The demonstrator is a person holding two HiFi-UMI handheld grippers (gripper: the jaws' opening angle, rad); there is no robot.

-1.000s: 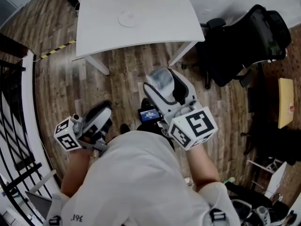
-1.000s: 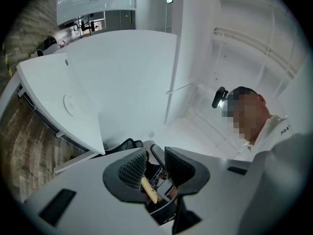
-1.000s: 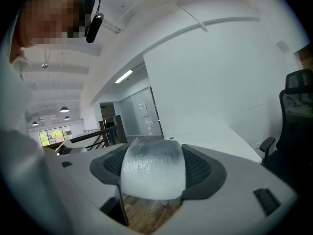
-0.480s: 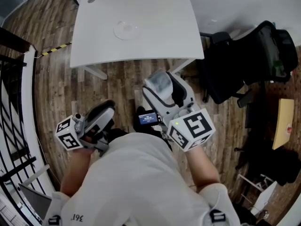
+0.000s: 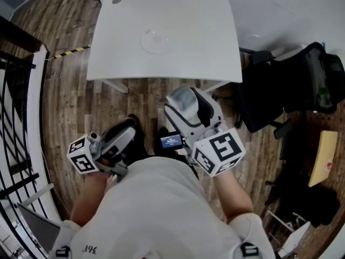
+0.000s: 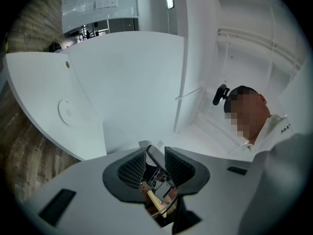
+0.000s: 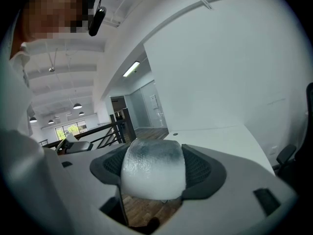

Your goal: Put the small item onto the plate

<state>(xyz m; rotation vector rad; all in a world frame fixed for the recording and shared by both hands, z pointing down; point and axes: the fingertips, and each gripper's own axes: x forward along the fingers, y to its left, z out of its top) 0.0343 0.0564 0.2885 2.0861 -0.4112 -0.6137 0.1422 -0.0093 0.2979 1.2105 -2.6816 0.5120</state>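
Note:
A clear round plate (image 5: 154, 40) lies on the white table (image 5: 205, 42) ahead of me; in the left gripper view the plate (image 6: 66, 112) is a faint ring on the tabletop (image 6: 127, 82). My right gripper (image 5: 186, 100) is held over the wooden floor short of the table, shut on a small frosted grey-white item (image 5: 182, 95). In the right gripper view the item (image 7: 152, 173) fills the gap between the jaws of the gripper (image 7: 153, 166). My left gripper (image 5: 125, 133) hangs lower left, jaws shut (image 6: 155, 158) with only a thin grey bar between the pads.
A black office chair (image 5: 294, 88) stands right of the table. A black railing (image 5: 19, 123) runs down the left side. Yellow-black tape (image 5: 67, 52) marks the floor by the table's left corner. A cable hole (image 5: 116, 0) sits at the table's far left.
The table and plate have slid lower and to the right in the head view, so they sit nearer. Both grippers keep their pose; the right one still holds the item.

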